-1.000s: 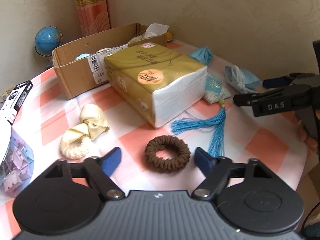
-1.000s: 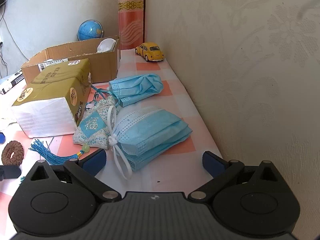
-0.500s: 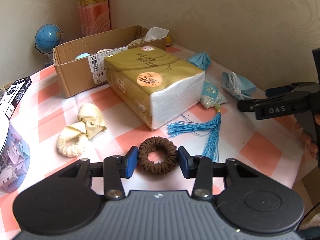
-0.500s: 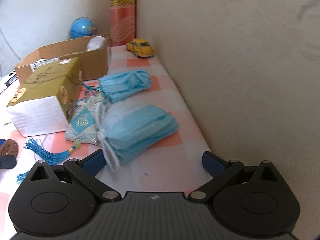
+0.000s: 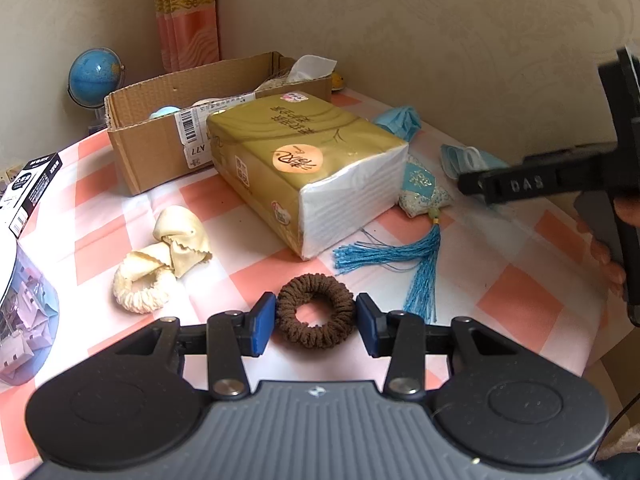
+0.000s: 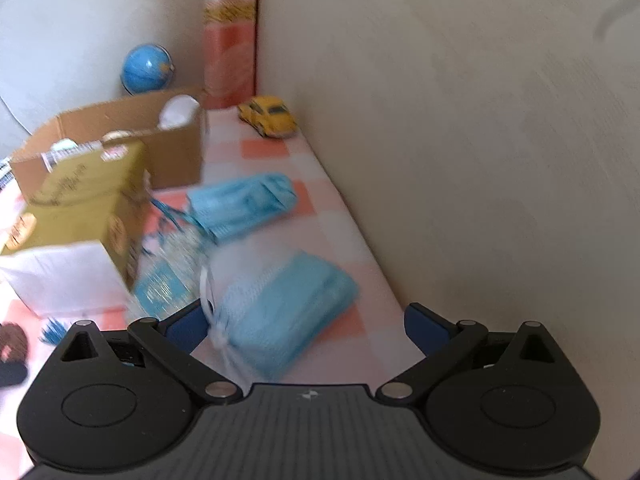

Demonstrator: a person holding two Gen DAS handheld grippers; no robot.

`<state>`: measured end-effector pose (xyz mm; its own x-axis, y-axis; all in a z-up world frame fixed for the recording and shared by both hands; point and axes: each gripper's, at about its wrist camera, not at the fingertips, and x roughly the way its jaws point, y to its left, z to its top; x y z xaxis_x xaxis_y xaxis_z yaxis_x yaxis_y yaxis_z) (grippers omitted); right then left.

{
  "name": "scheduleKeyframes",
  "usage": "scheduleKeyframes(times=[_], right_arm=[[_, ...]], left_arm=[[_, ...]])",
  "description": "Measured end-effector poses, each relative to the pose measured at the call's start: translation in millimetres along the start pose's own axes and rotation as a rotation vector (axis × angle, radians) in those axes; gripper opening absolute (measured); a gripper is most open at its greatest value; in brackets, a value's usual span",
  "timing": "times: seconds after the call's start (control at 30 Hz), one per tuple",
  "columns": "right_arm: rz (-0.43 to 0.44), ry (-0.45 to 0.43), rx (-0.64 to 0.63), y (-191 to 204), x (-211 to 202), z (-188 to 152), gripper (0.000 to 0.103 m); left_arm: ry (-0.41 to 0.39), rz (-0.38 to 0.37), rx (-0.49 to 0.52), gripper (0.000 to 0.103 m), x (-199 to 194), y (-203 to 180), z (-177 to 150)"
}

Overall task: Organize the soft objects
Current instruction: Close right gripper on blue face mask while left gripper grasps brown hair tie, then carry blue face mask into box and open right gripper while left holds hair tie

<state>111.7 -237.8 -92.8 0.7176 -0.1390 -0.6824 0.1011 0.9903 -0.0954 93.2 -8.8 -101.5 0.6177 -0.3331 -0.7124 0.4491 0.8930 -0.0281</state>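
My left gripper (image 5: 315, 322) is shut on a brown scrunchie (image 5: 315, 316), its blue pads touching both sides. A cream scrunchie (image 5: 160, 266) lies to its left. A tissue pack (image 5: 308, 164), a sachet with a blue tassel (image 5: 420, 192) and a cardboard box (image 5: 180, 128) lie beyond. My right gripper (image 6: 306, 330) is open, with a stack of blue face masks (image 6: 286, 312) between its fingers. A second blue mask (image 6: 240, 204) lies farther back. The right gripper also shows at the right of the left wrist view (image 5: 520, 184).
A globe (image 5: 94, 76) stands at the back left. A yellow toy car (image 6: 270, 116) sits by the wall. A black box (image 5: 30, 192) and a clear container (image 5: 20, 312) are at the left. The table edge runs along the right.
My left gripper has closed on the brown scrunchie. My right gripper has moved forward over the near mask stack, and its view is blurred by motion.
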Motion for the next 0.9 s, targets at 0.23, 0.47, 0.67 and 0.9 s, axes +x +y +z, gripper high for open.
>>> scheduleKeyframes(times=[0.23,0.47,0.67,0.9], right_arm=[[0.03,0.008,0.019,-1.9,5.0,5.4,0.102],[0.006,0.076,0.038,1.9,27.3,16.1,0.087],[0.043,0.08,0.023,0.0,23.6,16.8,0.061],[0.066,0.075,-0.024,0.5,12.2,15.5,0.051]], left_arm=[[0.01,0.006,0.012,0.044,0.1,0.4,0.4],[0.015,0.003,0.018,0.044,1.0,2.5,2.0],[0.026,-0.021,0.041,0.042,0.0,3.0,3.5],[0.015,-0.027,0.069,0.042,-11.5,0.2,6.1]])
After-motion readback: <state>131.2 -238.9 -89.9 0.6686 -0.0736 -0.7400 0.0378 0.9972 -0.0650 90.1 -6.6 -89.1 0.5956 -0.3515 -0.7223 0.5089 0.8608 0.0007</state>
